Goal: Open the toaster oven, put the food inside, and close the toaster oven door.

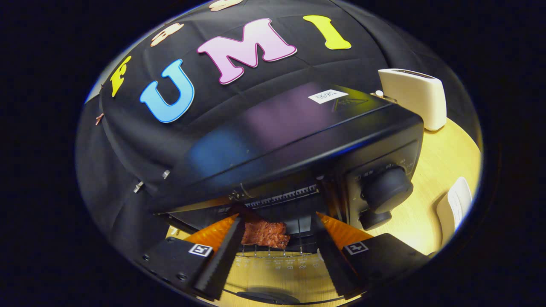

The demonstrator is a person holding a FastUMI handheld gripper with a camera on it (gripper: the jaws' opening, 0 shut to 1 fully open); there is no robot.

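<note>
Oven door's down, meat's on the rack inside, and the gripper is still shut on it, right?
Not quite. In the gripper view the gripper is open: the meat lies on the rack between the fingers, at most brushing one. The oven door is down, as you say.

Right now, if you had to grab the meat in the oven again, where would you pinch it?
Probably the near edge of the meat, coming straight in from the open front of the toaster oven. It lies flat on the rack, ahead of the open gripper, nearer one finger.
</note>
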